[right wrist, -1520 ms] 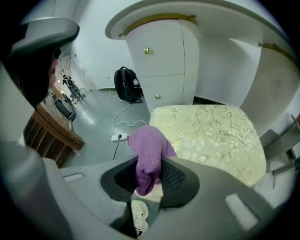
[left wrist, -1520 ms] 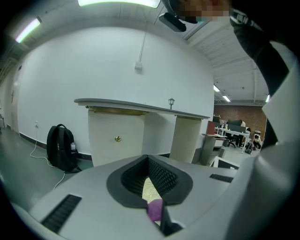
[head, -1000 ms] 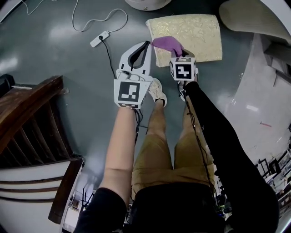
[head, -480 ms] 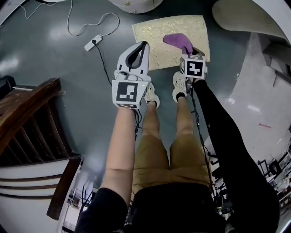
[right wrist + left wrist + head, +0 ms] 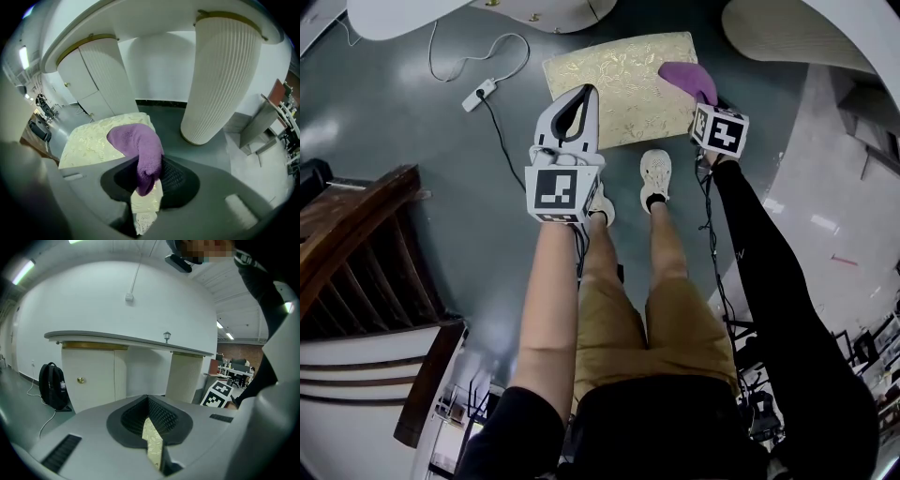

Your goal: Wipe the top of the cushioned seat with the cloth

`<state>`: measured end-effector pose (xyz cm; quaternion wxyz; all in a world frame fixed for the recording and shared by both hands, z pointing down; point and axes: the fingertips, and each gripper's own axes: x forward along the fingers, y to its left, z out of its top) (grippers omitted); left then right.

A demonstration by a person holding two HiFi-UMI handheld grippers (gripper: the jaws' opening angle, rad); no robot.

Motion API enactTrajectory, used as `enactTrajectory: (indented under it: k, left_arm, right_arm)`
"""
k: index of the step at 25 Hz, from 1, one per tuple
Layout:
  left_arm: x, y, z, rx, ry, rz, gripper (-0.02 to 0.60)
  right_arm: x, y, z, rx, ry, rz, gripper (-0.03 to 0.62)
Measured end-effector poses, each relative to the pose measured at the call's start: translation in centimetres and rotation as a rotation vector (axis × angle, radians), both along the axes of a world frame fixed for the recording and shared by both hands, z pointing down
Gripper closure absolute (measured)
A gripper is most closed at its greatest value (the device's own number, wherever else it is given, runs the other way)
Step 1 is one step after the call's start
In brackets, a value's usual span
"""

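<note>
Purple cloth (image 5: 136, 140) is clamped in the right gripper (image 5: 147, 187) at the far right corner of the cushioned seat (image 5: 609, 75), whose long axis extends leftward from the tool, toward the left gripper (image 5: 572, 112), which is closed on nothing above the near edge.

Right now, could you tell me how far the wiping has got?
Done: the right gripper is shut on the purple cloth. In hand: the cloth lies at the far right corner of the cushioned seat. To do: the rest of the top; no wiped area shows. The left gripper is shut.
</note>
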<state>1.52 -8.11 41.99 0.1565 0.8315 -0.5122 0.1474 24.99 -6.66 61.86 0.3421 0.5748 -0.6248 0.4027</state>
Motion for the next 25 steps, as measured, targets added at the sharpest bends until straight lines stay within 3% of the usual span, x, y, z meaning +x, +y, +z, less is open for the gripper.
enactTrajectory:
  k: [7, 13, 19, 25]
  left_arm:
    - [0.6, 0.0, 0.4, -0.010, -0.015, -0.035, 0.574]
    - [-0.9, 1.4, 0.4, -0.016, -0.019, -0.046, 0.574]
    - [-4.3, 2.9, -0.5, -0.004, -0.023, -0.064, 0.574]
    - [-8.8, 4.9, -1.3, 0.007, -0.048, -0.077, 0.574]
  right_arm:
    - [5.0, 1.1, 2.1, -0.111, -0.002, 0.142, 0.508]
    - [4.6, 1.8, 0.7, -0.060, 0.000, 0.121, 0.508]
    - [-1.1, 1.7, -2.6, 0.060, -0.082, 0.071, 0.508]
    - [-13.4, 3.5, -5.0, 0.125, -0.213, -0.109, 0.508]
